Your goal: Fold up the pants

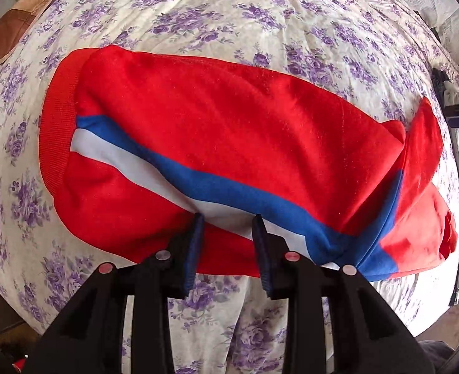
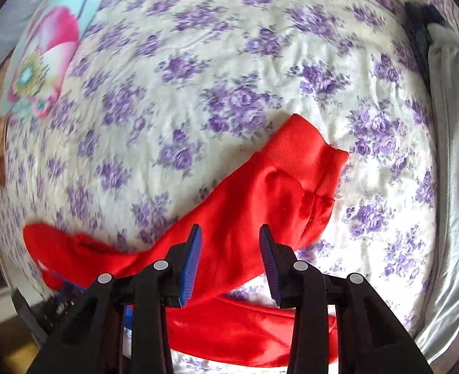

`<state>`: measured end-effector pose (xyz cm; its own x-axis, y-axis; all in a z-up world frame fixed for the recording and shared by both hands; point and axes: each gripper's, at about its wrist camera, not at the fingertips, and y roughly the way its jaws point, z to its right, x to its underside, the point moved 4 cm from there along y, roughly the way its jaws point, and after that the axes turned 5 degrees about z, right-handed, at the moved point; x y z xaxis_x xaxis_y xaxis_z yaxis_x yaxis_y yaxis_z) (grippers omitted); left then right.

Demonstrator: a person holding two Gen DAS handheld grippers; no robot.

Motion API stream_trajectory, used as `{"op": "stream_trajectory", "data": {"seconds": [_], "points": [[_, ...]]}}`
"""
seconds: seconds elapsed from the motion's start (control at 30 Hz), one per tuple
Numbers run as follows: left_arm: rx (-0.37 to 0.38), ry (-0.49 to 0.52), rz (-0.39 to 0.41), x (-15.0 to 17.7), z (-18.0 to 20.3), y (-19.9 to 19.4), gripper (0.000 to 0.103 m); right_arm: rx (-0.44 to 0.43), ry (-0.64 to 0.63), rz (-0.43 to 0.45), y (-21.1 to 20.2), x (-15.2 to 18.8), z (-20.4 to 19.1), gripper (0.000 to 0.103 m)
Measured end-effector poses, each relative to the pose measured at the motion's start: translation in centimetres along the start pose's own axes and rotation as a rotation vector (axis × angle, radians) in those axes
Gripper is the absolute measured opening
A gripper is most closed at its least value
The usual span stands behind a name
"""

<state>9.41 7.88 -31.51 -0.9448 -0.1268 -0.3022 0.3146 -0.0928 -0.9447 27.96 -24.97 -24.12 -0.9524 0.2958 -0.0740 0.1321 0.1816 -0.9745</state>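
Left wrist view: red pants [image 1: 229,143] are lying across frame centre on the floral bedspread [image 1: 229,21], ribbed band at left.
Stripe: blue and white stripe [image 1: 179,174] is running diagonally toward lower right.
Left gripper [image 1: 228,221]: fingers are standing apart, tips over the stripe (contact unclear).
Right gripper [image 2: 229,233]: fingers are standing apart over red cloth, nothing clamped.
Right wrist view: ribbed cuff [image 2: 304,152] is lying right of centre; flowered pillow [image 2: 45,53] is sitting upper left.
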Motion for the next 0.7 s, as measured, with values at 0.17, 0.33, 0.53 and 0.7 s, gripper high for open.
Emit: {"op": "stream_trajectory", "data": {"seconds": [0.17,0.33,0.53,0.7], "points": [[0.024,-0.028,-0.004,0.0,-1.2,-0.3,0.030,0.088,0.080,-0.061,3.3,-1.6,-1.2,0.050],[0.043,-0.049,-0.005,0.2,-2.0,-0.5,0.030,0.253,0.076,-0.129,6.9,-1.7,-1.6,0.054],[0.070,-0.084,-0.011,0.3,-3.1,-0.6,0.025,0.183,0.029,-0.029,4.5,0.4,-1.5,0.007],[0.061,-0.072,-0.018,0.4,-3.1,-0.6,0.024,0.013,0.010,0.110,-3.0,6.1,1.0,0.006]]}}
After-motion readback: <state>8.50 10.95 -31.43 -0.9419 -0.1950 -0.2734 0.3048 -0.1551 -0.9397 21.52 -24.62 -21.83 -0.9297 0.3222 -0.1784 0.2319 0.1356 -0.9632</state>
